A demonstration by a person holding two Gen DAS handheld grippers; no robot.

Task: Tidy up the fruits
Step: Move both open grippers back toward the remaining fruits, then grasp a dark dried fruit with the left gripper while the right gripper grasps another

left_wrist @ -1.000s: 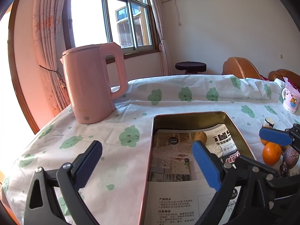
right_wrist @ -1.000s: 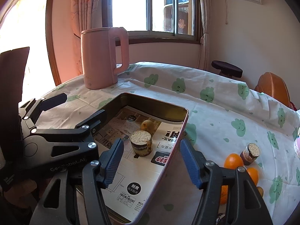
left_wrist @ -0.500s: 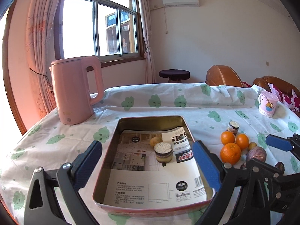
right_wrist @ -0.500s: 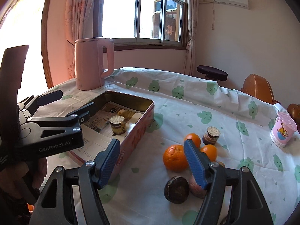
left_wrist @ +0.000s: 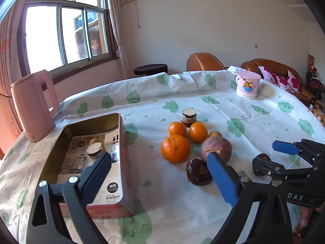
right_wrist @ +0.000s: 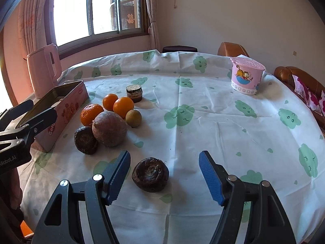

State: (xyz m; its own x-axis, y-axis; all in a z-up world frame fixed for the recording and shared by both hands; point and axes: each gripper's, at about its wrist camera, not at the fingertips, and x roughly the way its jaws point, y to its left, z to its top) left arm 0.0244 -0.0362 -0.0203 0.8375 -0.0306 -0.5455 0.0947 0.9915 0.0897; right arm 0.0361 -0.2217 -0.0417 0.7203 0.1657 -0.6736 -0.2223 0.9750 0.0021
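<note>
Reaching for the next fruit to go in the tin [left_wrist: 121, 156]. My right gripper [right_wrist: 164, 174] has its jaws apart with nothing in them, and the dark wrinkly fruit [right_wrist: 150, 173] sits on the desk [right_wrist: 203, 122] right between the fingers, slightly toward the left one. I'd guess the next move is lower and close gently. My left gripper [left_wrist: 160, 174] has just been closing a bit but is wide and empty, with the tin toward its left finger.

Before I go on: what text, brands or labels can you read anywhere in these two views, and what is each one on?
"DAS" on the right gripper body, left wrist view.
"nRobot.AI", start cut off, on the left gripper body, right wrist view.
Pink tin side: red lettering, too distorted to read.
Paper sheet inside the tin: printed characters, too small to read.
Pink cup: cartoon cat, no legible words.
</note>
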